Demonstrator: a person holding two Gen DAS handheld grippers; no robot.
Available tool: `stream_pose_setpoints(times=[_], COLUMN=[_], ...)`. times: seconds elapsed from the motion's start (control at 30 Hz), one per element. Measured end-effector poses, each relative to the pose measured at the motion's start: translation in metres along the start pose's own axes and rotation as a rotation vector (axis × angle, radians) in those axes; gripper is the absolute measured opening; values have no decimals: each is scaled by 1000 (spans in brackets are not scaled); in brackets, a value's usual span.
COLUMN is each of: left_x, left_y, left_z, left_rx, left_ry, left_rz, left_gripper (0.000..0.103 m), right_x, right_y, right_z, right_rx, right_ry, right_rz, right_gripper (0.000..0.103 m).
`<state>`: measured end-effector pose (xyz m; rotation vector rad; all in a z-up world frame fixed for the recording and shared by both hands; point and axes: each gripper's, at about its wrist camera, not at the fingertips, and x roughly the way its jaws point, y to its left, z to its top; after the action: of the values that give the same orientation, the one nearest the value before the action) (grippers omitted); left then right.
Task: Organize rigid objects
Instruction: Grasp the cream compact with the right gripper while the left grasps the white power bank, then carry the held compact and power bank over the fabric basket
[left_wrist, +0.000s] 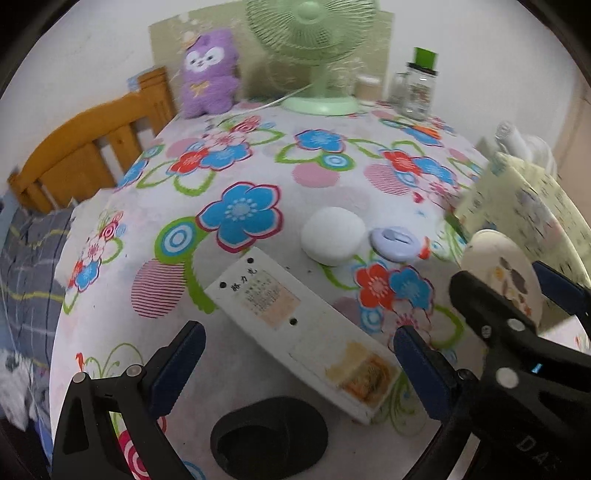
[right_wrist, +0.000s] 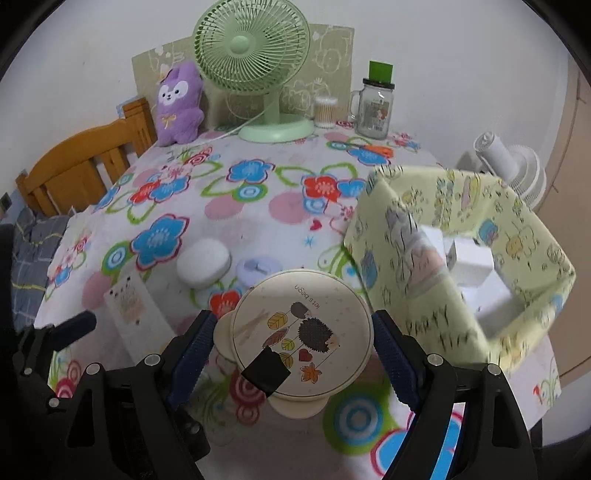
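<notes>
Now | right tongs apparently clamping round box | left tongs wide, empty

Cloth, plastic, wood and glass on one table

The flowered tablecloth looks soft and matt; the cream lid is smooth plastic, the yellow bin printed fabric, the chair varnished wood, the jar clear glass.

Round lidded container left of fabric bin, fan behind on table

One green fan, one plush toy, one glass jar, one fabric bin
</notes>
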<state>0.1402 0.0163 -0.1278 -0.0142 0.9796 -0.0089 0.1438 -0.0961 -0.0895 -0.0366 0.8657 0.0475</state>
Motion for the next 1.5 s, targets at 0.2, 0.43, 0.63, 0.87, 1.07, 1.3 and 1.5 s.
stream_pose_setpoints(times=[0.2,0.43,0.63,0.87,1.07,1.3,1.5], left_x=[18,26,23,17,-1,-23,-43], left_y=[-4,-7,-12,-15,-21,-27,-33], left_z=[7,8,8,6,4,3,3], left_rx=[-38,-55,38,48,69,92,108], left_ry=[61,54,32,31,-15,-60,-99], left_rz=[58,85,27,-32,-60,-69,-76], left_gripper=[96,72,50,46,45,45,45], right_x=[14,27,35,33,19,-3,-25], right_y=[9,5,6,7,6,2,-2], right_z=[13,15,11,8,8,8,9], right_rx=[-43,-18,0,14,17,22,24], right_ry=[3,28,66,61,32,-11,-54], right_rz=[16,-12,-3,-8,-24,-37,-46], right_gripper=[85,86,86,86,86,86,86])
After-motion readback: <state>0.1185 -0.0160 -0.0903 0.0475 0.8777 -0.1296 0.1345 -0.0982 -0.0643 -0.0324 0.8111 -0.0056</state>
